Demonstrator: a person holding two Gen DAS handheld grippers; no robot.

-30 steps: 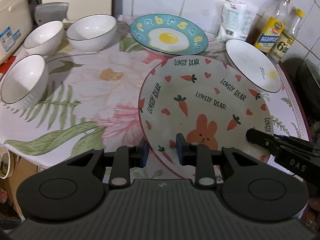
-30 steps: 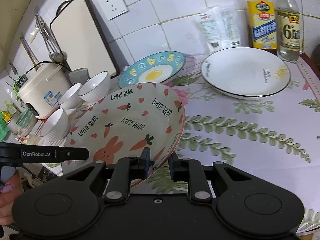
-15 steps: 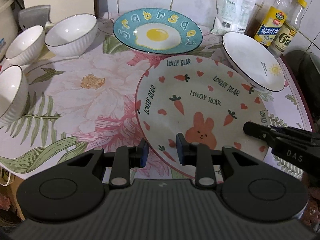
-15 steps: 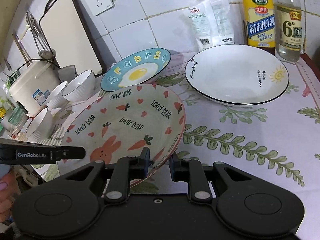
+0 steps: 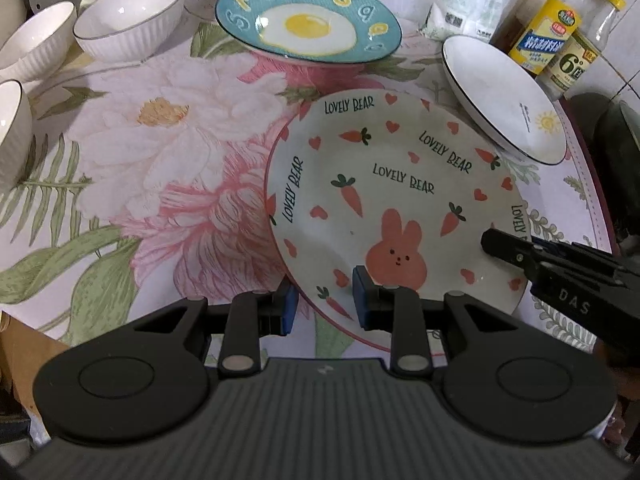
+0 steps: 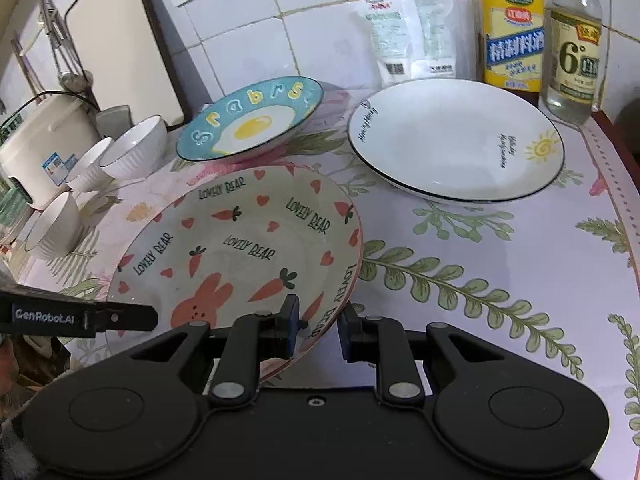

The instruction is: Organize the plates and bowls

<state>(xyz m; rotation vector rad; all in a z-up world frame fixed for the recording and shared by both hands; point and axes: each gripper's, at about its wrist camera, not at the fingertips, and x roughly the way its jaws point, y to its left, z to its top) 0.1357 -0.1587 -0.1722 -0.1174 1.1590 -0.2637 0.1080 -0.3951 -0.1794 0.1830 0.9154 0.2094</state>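
Observation:
Both grippers hold the cream "Lovely Bear" rabbit plate (image 5: 392, 200) (image 6: 240, 248) by its near rim, a little above the flowered tablecloth. My left gripper (image 5: 322, 304) is shut on its near-left rim. My right gripper (image 6: 318, 324) is shut on its near-right rim. The blue fried-egg plate (image 5: 308, 28) (image 6: 252, 120) stands just behind it. The white sun plate (image 5: 504, 96) (image 6: 452, 140) stands at the back right. Three white ribbed bowls (image 5: 128, 16) (image 6: 136, 148) stand at the back left.
Two sauce bottles (image 6: 512, 28) and white packets (image 6: 404, 28) stand against the tiled wall behind the white plate. A rice cooker (image 6: 40, 140) and a cutting board (image 6: 116, 40) are at the far left. The table edge (image 5: 592, 184) runs along the right.
Both grippers have carried the rabbit plate forward and to the right, toward the blue plate and the white plate. Both grips are unchanged.

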